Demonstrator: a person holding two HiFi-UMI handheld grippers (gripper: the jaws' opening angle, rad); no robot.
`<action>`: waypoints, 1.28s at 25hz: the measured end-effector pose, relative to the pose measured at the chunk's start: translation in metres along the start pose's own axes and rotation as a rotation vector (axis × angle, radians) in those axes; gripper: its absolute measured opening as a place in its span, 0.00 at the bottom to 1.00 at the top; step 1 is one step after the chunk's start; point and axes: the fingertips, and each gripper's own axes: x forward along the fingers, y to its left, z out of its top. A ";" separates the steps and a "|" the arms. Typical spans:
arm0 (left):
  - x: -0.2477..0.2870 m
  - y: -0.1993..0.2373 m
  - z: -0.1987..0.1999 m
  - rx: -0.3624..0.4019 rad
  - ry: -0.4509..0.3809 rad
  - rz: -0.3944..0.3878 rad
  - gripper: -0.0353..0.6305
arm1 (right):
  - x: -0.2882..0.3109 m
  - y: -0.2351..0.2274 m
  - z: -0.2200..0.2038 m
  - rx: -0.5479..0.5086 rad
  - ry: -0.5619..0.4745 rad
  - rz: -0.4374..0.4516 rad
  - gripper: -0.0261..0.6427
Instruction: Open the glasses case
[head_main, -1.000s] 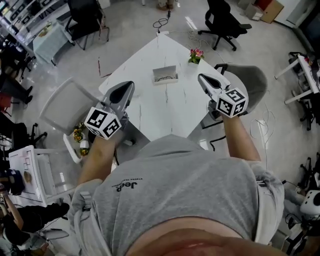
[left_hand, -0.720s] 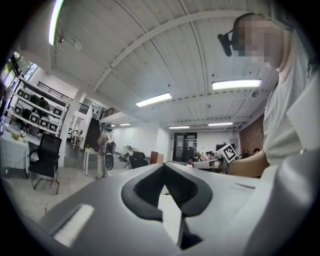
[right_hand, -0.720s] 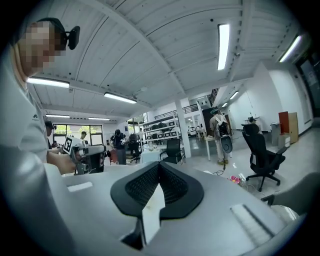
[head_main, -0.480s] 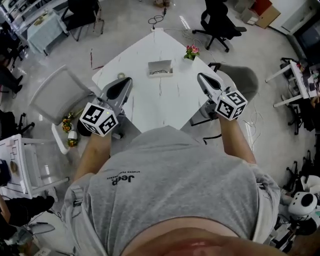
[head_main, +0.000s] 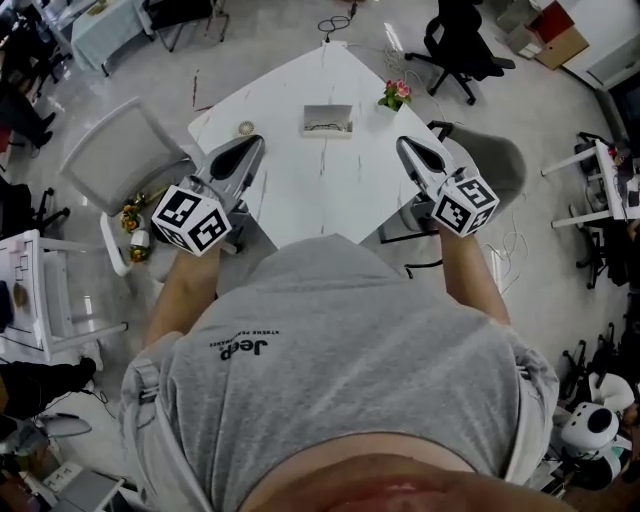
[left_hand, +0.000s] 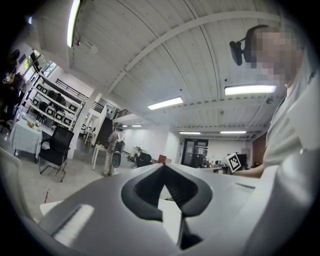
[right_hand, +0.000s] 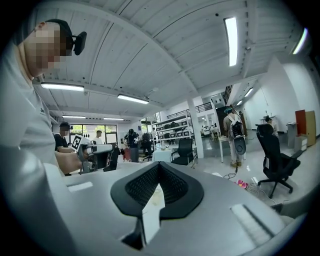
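Note:
The glasses case (head_main: 327, 119) is a small grey rectangular box on the far part of the white table (head_main: 300, 190), in the head view only. My left gripper (head_main: 250, 146) hovers over the table's left edge and is shut on nothing. My right gripper (head_main: 404, 149) hangs over the right edge, its jaws together and empty. Both point level toward the far side and stay well short of the case. The left gripper view shows its jaw tips (left_hand: 164, 167) meeting, and the right gripper view shows its tips (right_hand: 159, 165) closed. Neither gripper view shows the case.
A small pot of pink flowers (head_main: 397, 93) stands at the table's far right corner. A small round object (head_main: 245, 128) lies near the left edge. A white chair (head_main: 120, 165) stands at the left, a grey chair (head_main: 490, 160) at the right. Other people stand in the room behind.
The left gripper has shifted a little leftward and rolled slightly, so its marker cube shows a different tilt. The right gripper has edged up slightly. Both stay shut.

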 end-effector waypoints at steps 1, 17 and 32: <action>-0.001 0.000 0.000 -0.001 -0.001 0.001 0.14 | 0.000 0.001 -0.001 0.001 0.000 0.002 0.04; -0.005 -0.003 -0.001 0.008 0.005 -0.028 0.14 | -0.005 0.005 -0.002 -0.026 0.003 -0.026 0.04; -0.005 -0.009 0.000 0.017 0.007 -0.041 0.14 | -0.010 0.007 0.000 -0.053 0.017 -0.039 0.04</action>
